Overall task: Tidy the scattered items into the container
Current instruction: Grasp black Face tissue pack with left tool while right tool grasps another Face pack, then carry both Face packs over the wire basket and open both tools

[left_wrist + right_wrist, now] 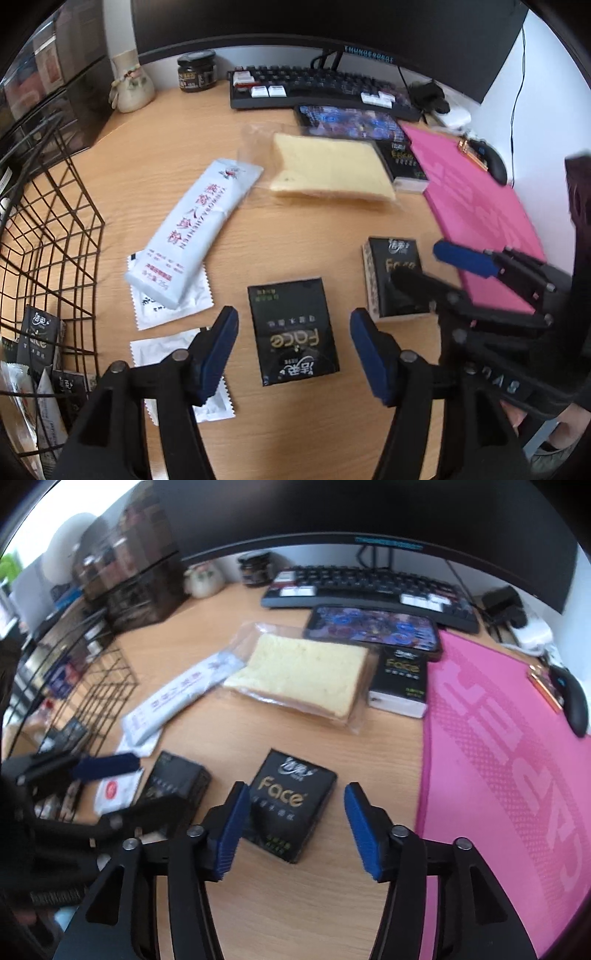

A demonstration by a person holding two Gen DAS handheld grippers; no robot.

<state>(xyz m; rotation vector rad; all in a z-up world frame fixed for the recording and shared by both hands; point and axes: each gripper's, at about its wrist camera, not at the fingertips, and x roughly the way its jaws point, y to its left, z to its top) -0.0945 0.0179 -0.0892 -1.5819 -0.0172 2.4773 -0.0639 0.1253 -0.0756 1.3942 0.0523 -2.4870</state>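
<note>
The left gripper [293, 347] stood with its fingers released either side of a black "Face" tissue pack [293, 330] on the tabletop [314, 236]. Right of that pack, the right gripper [293, 821] straddled a second "Face" pack [291, 803], fingers likewise released. Left of it, the wire basket [55, 236] was cut off, its contents hard to make out.

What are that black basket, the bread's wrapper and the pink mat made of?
Basket: thin black wire, probably coated metal, since it is an open grid you can see through. Wrapper: clear, glossy plastic film; the bread shows through it and its edge is crinkled. Mat: pink, matte and flat, likely cloth-topped rubber, though that is a guess.
</note>
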